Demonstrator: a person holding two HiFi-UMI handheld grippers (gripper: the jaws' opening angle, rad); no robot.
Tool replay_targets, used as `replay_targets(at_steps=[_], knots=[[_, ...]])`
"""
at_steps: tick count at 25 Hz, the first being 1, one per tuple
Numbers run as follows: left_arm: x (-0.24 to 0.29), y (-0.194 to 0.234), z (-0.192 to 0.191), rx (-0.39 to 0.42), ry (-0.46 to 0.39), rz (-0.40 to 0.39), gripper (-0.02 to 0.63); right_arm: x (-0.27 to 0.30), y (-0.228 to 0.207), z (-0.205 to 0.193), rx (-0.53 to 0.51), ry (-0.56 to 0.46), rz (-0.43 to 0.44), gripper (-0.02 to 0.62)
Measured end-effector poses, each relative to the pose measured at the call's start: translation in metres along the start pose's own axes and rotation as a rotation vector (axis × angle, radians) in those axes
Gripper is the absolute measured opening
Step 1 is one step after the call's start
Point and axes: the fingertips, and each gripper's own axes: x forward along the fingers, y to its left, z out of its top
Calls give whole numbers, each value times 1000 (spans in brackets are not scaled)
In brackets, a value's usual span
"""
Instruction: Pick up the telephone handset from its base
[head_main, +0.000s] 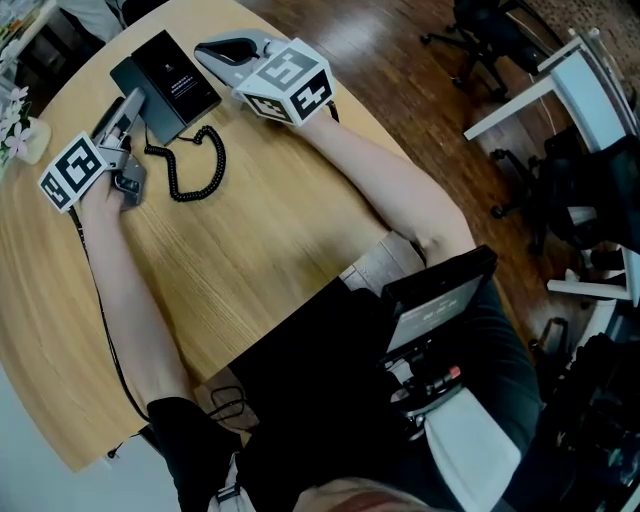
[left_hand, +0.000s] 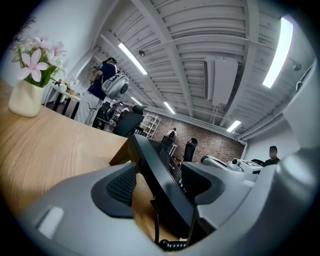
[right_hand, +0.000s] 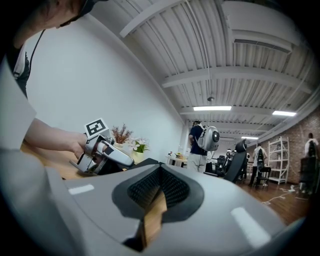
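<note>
The black telephone (head_main: 168, 82) stands at the far left of the round wooden table (head_main: 270, 230), its coiled cord (head_main: 192, 168) looping toward me. My left gripper (head_main: 122, 108) lies low at the phone's left side, where the handset rests. In the left gripper view its jaws are open, and the dark handset edge (left_hand: 159, 180) runs between the pads (left_hand: 121, 187) with wood showing on the left. The cord (left_hand: 172, 245) hangs below. My right gripper (head_main: 222, 48) rests right of the phone. Its pads (right_hand: 150, 190) meet with nothing between them. It sees the left gripper (right_hand: 102, 156).
A cream vase of pink flowers (head_main: 25, 135) (left_hand: 27, 97) stands at the table's left edge. A black device (head_main: 440, 300) rests on the person's lap. Office chairs (head_main: 500, 40) and a white desk (head_main: 560, 85) stand on the wood floor to the right. People stand far off.
</note>
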Motion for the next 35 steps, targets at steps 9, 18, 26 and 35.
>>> replay_targets(at_steps=[9,18,26,35], knots=[[8,-6,-5,1,0,-34,275,-6,-1,-6,-11,14,0,5],[4,-1,-4,23,15,31,273,-3,3,-1,-13,10,8,5],[23,26,-9,128,69,75,273,7,-5,-18,-9,17,-25,5],[0,-2,-20,167,77,292,276,1,12,11,-21,3,33,5]])
